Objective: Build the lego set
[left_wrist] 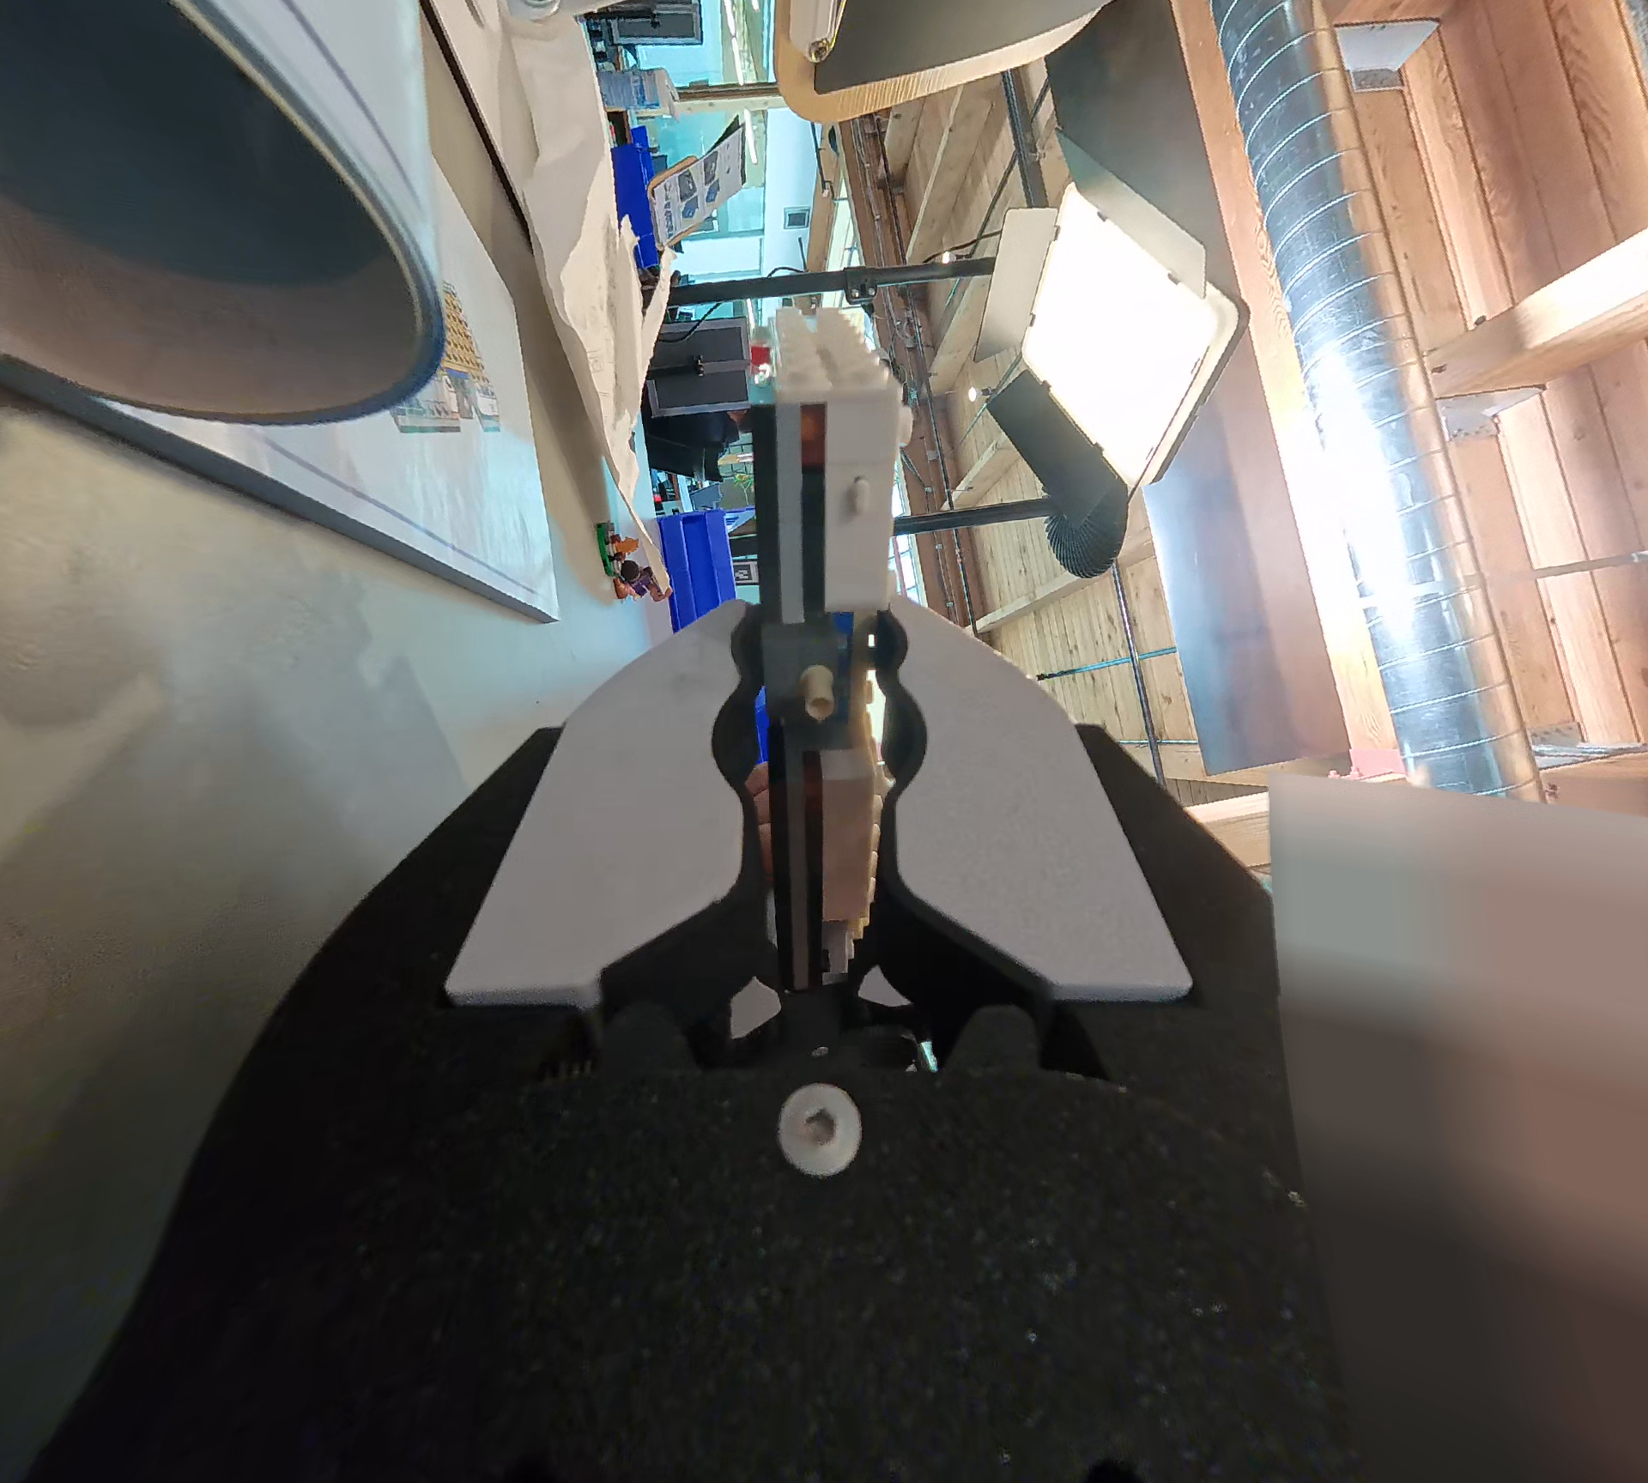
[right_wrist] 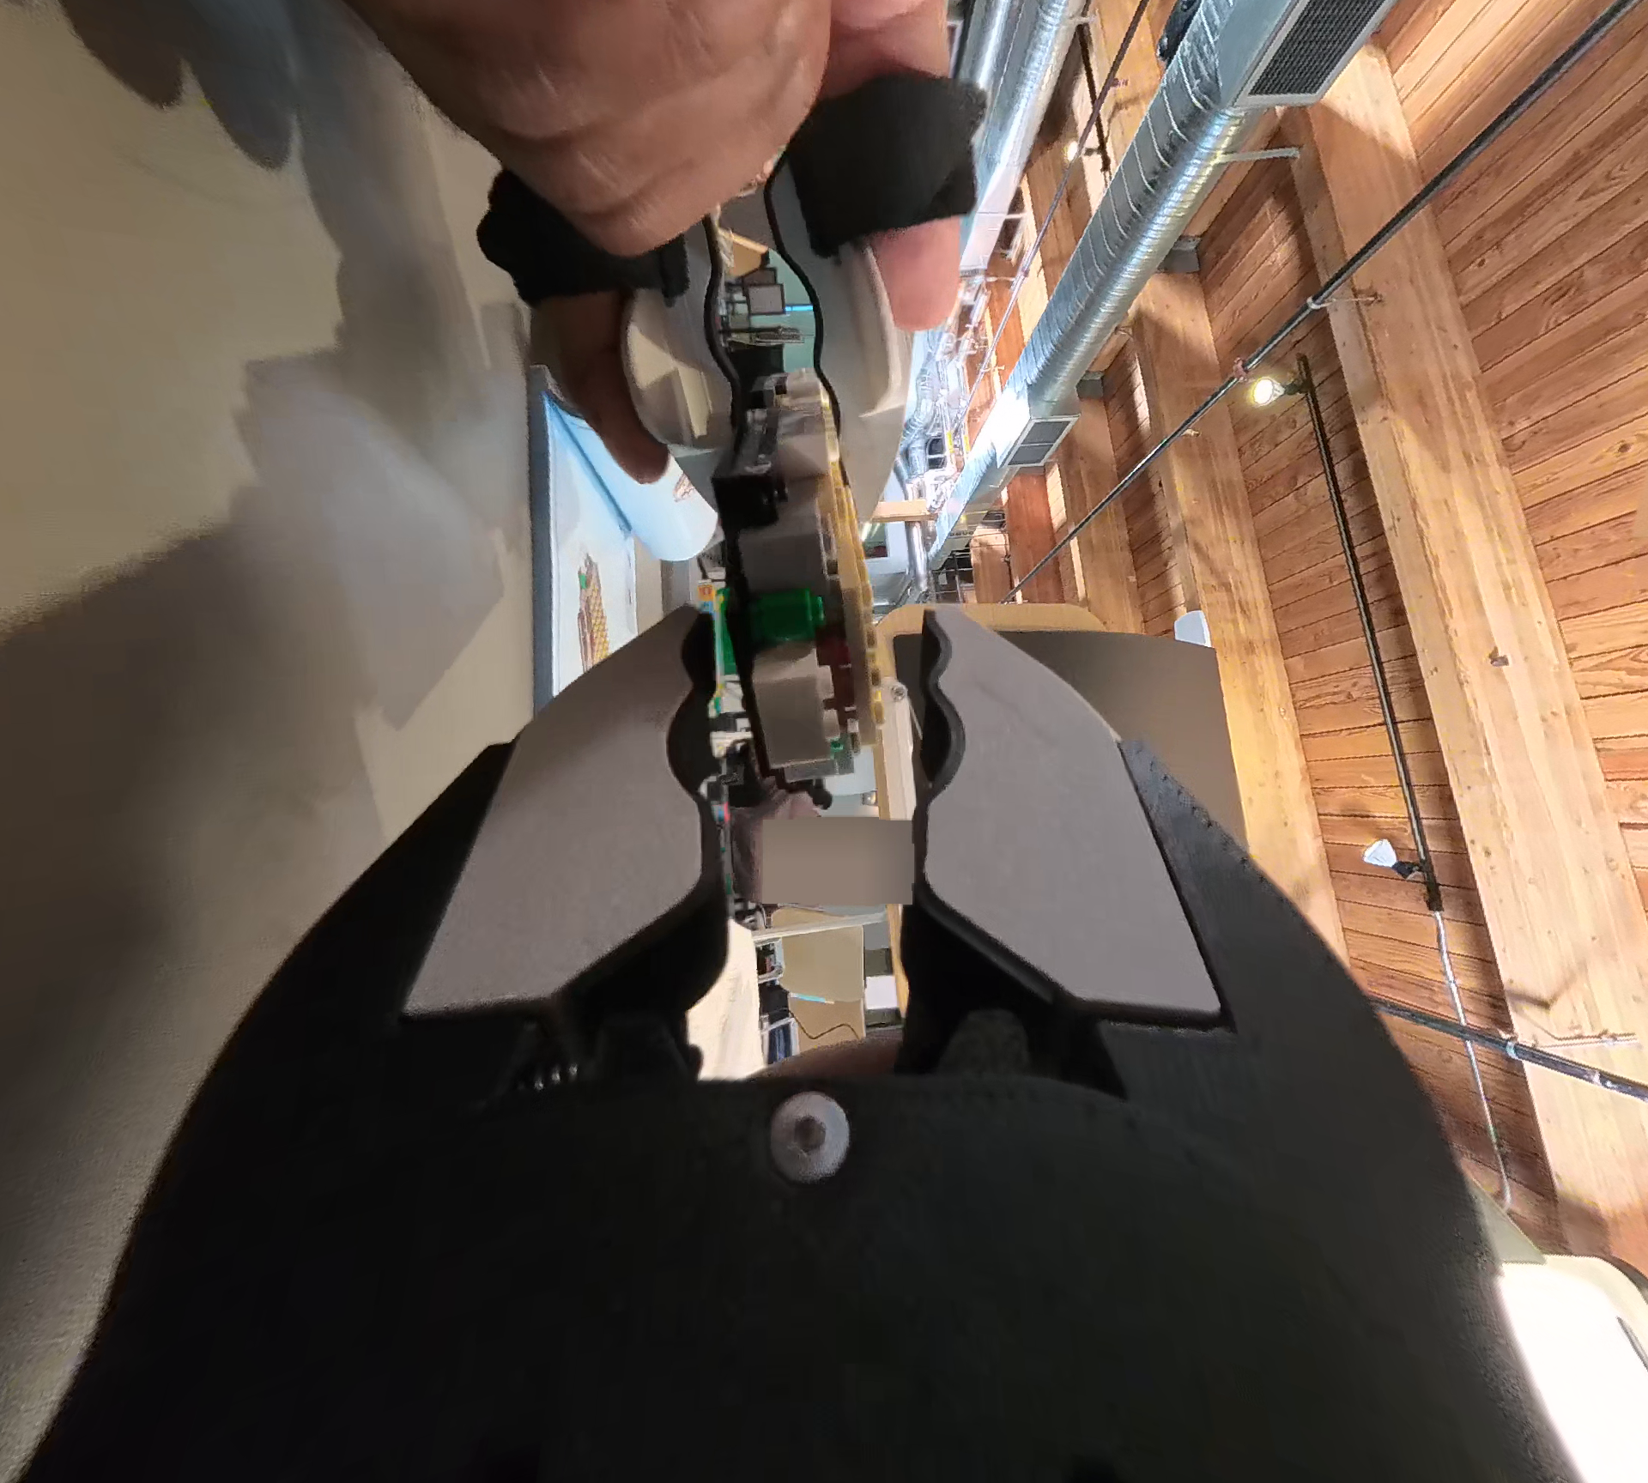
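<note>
a white, grey and black toy-brick assembly [left_wrist: 825, 513] is pinched by the left gripper [left_wrist: 819, 673]; the right gripper [right_wrist: 807, 664] is spread around its free end without touching it.

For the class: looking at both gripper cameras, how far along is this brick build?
Already joined: a brick assembly of grey, green, black and tan pieces. In hand: the left gripper clamps it, while the right gripper stands open around its end, pads apart from it. Left: loose figures lie on the table.
</note>
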`<state>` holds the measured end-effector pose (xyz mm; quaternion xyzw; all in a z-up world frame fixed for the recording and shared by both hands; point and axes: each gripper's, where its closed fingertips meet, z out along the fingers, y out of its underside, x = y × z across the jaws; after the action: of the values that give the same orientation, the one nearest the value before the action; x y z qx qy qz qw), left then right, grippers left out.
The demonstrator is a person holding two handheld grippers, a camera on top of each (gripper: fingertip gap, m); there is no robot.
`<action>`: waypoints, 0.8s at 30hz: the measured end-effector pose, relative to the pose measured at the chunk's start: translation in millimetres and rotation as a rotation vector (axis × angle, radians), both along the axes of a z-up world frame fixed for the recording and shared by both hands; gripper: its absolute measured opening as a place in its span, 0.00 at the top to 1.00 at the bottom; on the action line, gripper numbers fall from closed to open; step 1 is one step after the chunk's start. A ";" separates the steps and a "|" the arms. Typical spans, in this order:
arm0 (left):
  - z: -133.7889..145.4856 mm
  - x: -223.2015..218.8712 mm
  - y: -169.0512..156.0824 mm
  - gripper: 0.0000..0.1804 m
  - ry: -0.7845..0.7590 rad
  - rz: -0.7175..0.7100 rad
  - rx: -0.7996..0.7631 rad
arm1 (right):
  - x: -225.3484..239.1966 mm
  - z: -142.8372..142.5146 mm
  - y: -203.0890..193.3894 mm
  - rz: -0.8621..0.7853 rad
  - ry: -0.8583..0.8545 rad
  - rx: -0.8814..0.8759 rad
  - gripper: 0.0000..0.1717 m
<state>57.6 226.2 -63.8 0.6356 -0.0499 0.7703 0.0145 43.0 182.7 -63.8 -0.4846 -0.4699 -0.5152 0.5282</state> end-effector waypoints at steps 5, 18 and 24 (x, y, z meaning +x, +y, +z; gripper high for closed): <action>-2.6 1.6 -4.3 0.87 0.009 -0.015 0.001 | -3.2 -3.6 -0.1 0.015 -0.036 -0.009 0.78; -0.7 2.6 -11.1 0.87 0.008 -0.036 0.016 | -2.6 -7.7 2.0 0.009 -0.083 -0.019 0.83; -2.7 4.3 -15.0 0.87 0.013 -0.053 0.013 | -3.1 -6.8 1.2 0.012 -0.087 -0.028 0.85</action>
<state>61.9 211.2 -66.5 0.6392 -0.0715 0.7651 0.0312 39.9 183.9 -70.7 -0.4664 -0.5023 -0.5260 0.5035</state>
